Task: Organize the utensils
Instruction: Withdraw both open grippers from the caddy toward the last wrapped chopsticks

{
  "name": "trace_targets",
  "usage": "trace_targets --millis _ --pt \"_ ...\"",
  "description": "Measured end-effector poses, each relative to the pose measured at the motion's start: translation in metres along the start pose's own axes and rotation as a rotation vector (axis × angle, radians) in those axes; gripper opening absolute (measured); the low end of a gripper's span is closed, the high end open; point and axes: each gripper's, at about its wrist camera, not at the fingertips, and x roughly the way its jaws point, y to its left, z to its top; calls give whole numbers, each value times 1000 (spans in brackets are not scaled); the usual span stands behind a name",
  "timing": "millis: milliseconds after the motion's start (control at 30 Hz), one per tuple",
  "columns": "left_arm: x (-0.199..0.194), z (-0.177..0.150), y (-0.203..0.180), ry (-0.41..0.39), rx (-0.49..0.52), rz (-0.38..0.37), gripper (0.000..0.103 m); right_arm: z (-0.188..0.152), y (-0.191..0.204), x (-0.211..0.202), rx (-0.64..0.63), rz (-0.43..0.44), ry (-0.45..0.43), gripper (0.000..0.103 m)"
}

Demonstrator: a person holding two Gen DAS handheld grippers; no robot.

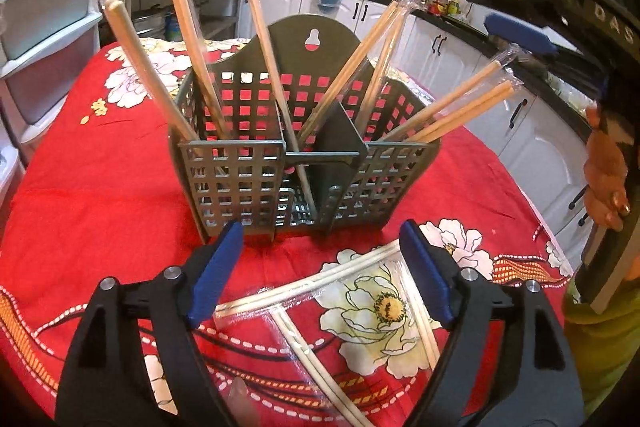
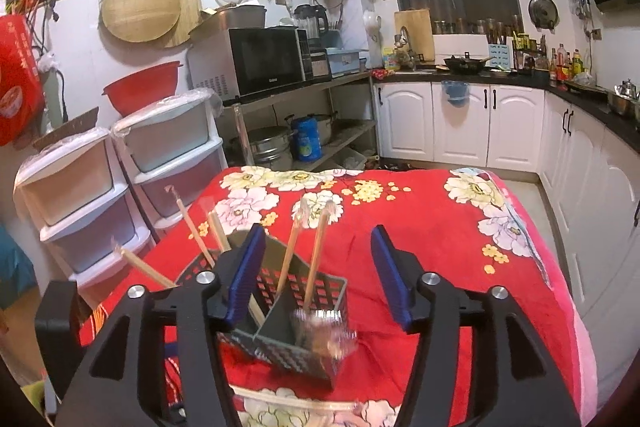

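A grey perforated utensil caddy (image 1: 240, 179) with dividers stands on the red floral tablecloth (image 1: 100, 195). Several pairs of wrapped wooden chopsticks (image 1: 188, 39) lean in its compartments. More wrapped chopsticks (image 1: 308, 287) lie flat on the cloth between my left gripper's fingers. My left gripper (image 1: 322, 269) is open and empty, just in front of the caddy. My right gripper (image 2: 318, 275) is open and empty above the caddy (image 2: 280, 327); it also shows at the upper right of the left wrist view (image 1: 520, 35). A wrapped pair (image 2: 304, 401) lies below the caddy.
Stacked plastic drawers (image 2: 80, 195) stand left of the table. White cabinets (image 2: 460, 123) and a cluttered black counter run behind and to the right. A shelf with a microwave (image 2: 264, 61) is at the back. The person's hand (image 1: 604, 171) holds the right gripper.
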Motion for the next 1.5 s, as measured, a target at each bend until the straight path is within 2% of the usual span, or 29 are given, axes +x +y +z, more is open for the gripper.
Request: trace_targets --millis 300,433,500,933,1500 --pt "-16 -8 1 -20 -16 10 85 -22 4 -20 -12 -2 25 71" --pt "-25 -12 2 -39 -18 30 86 -32 7 -28 -19 -5 30 73" --pt "-29 -13 3 -49 -22 36 92 -38 8 -31 -23 -7 34 74" --pt "-48 -28 12 -88 -62 62 92 -76 12 -41 -48 -15 85 78" --pt "-52 -56 21 -53 -97 76 92 -114 13 -51 -67 -21 157 78"
